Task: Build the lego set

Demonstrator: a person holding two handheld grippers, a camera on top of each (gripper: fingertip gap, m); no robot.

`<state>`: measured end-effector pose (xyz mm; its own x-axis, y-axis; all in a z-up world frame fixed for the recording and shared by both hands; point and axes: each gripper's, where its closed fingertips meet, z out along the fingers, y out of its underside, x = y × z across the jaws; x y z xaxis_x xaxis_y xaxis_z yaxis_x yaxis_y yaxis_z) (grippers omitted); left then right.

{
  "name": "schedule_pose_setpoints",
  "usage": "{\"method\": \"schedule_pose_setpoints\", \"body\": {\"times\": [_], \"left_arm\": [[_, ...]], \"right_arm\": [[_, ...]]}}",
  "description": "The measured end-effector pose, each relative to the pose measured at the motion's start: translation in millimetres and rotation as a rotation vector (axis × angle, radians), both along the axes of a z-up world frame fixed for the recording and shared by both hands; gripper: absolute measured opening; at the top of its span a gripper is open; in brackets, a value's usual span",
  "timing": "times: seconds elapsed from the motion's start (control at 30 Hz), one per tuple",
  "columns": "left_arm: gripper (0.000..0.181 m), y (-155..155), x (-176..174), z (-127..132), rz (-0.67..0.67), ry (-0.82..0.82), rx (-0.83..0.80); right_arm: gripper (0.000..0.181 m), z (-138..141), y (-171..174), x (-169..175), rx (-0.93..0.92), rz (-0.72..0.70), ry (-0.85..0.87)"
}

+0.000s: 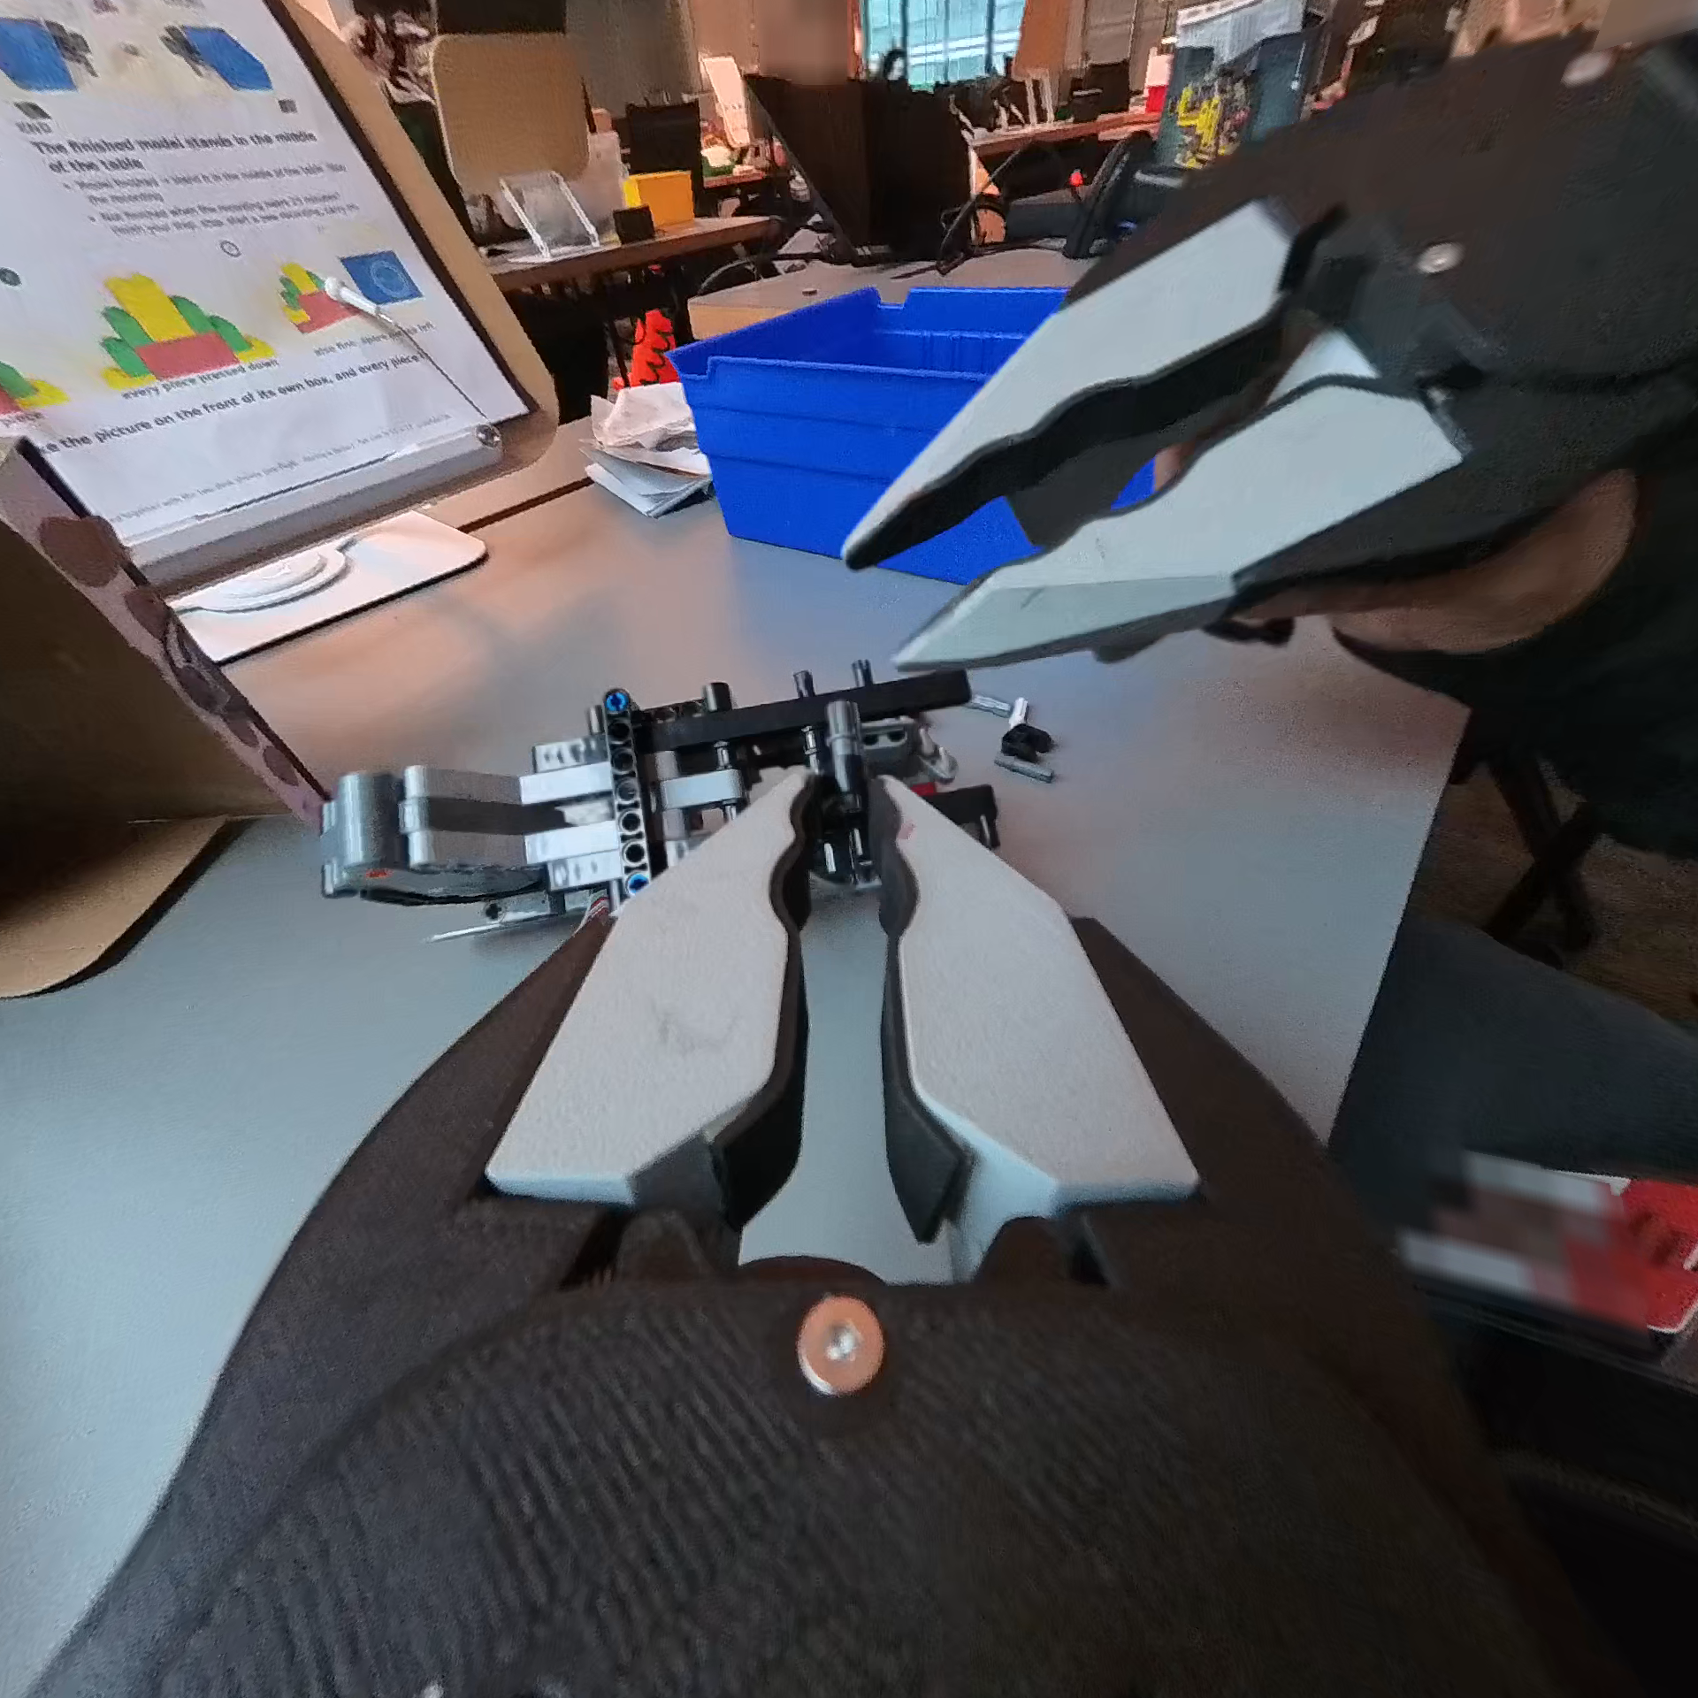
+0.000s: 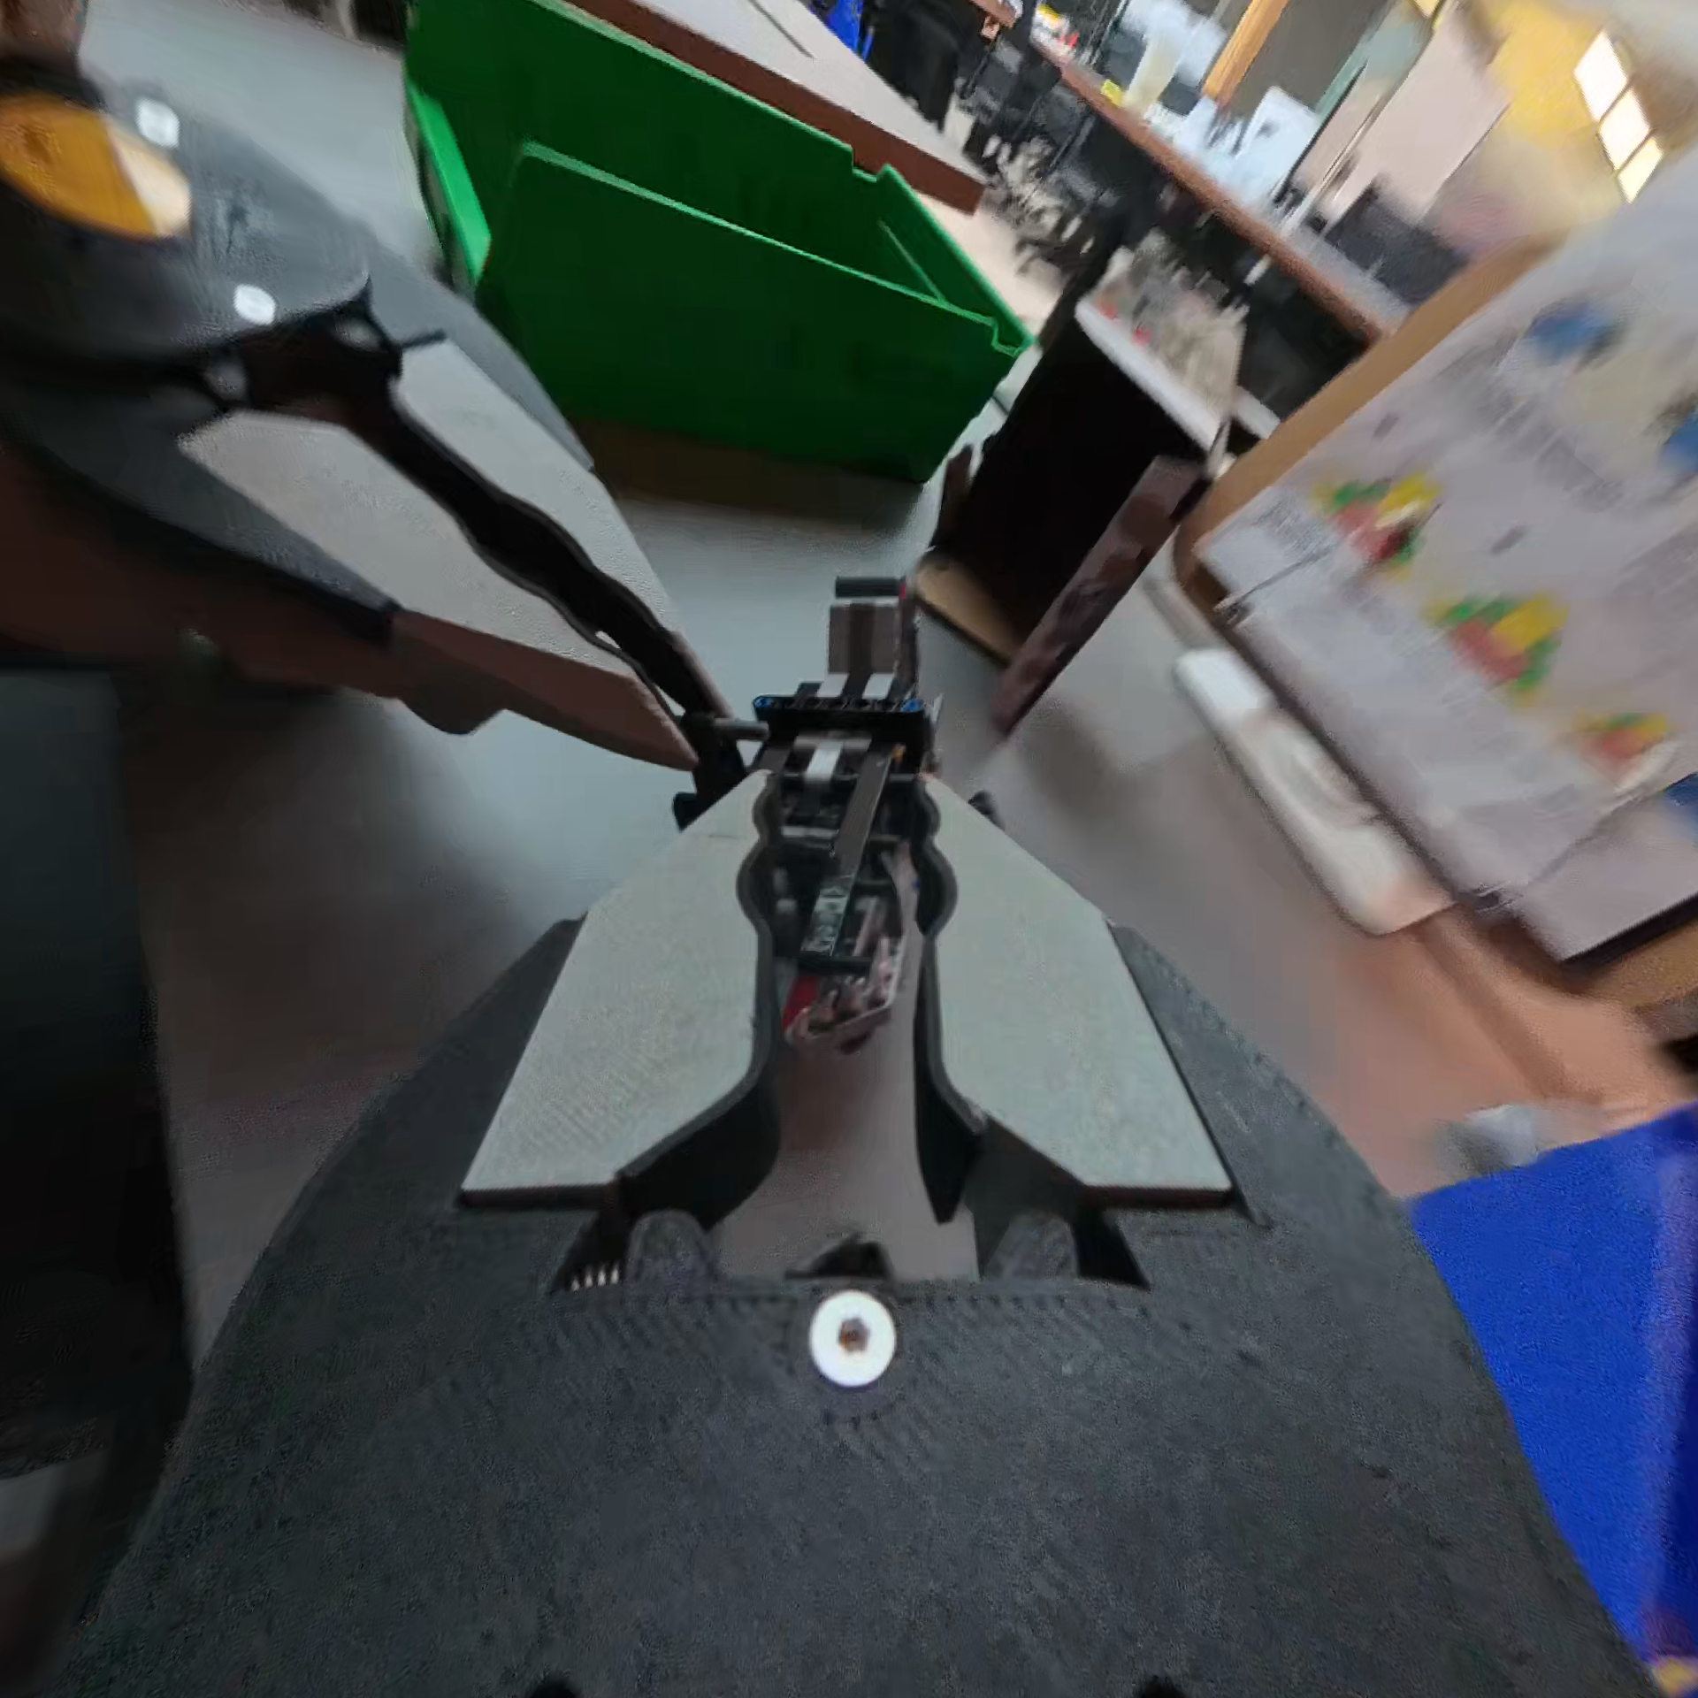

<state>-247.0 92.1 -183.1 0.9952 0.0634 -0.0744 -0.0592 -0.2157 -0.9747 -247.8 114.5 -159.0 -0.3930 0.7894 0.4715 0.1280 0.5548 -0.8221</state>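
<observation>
Two grippers work on one grey-and-black Technic lego assembly (image 1: 698, 799), which lies on the pale grey surface (image 1: 276, 1057). From the left wrist view, the left gripper (image 1: 841, 813) has its jaws nearly closed, pinching a black upright part of the assembly, probably to steady it, while the right gripper (image 1: 882, 606) hovers just above the black beam with its jaws a little apart and nothing between them. Small loose pins (image 1: 1020, 744) lie just beside the model, a blue plastic bin (image 1: 827, 432) stands behind, and a white instruction sheet on a stand (image 1: 230, 276) sits to the left. From the right wrist view, the right gripper (image 2: 841, 790) looks down along the lego assembly (image 2: 832, 827), its jaws parted, apparently not clamping; blur leaves contact unclear. The left gripper (image 2: 707, 735) crowds the model's left end, and a green plastic bin (image 2: 735, 303) stands beyond.
</observation>
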Motion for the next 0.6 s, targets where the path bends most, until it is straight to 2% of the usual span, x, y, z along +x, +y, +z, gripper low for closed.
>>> {"method": "schedule_pose_setpoints", "body": {"times": [0.1,0.2,0.27,0.33,0.43,0.5,0.57,0.6], "left_arm": [[0.007,0,2,-2,-0.033,-0.011,-0.019],[0.007,1,5,-4,-0.081,-0.015,-0.041],[0.007,0,1,2,-0.069,-0.007,-0.025],[0.007,-2,-4,11,-0.053,0.018,0.006],[0.007,-4,-7,17,-0.036,0.031,0.029],[0.006,-3,-6,17,-0.027,0.041,0.036],[0.007,-2,-4,16,-0.019,0.052,0.036],[0.006,-2,-3,15,-0.015,0.057,0.036]], "right_arm": [[0.011,-6,-11,1,0.312,0.051,0.008],[0.022,-16,-2,-2,0.581,0.043,-0.035],[0.015,-17,1,-4,0.561,0.007,-0.061],[0.0,-20,5,-4,0.358,-0.062,-0.149],[0.0,-6,1,-5,-0.057,-0.122,-0.154],[0.0,2,-11,-4,-0.435,-0.11,-0.173],[0.0,-1,-21,-2,-0.765,-0.068,-0.257],[0.003,-5,-23,-2,-0.873,-0.063,-0.295]]}}
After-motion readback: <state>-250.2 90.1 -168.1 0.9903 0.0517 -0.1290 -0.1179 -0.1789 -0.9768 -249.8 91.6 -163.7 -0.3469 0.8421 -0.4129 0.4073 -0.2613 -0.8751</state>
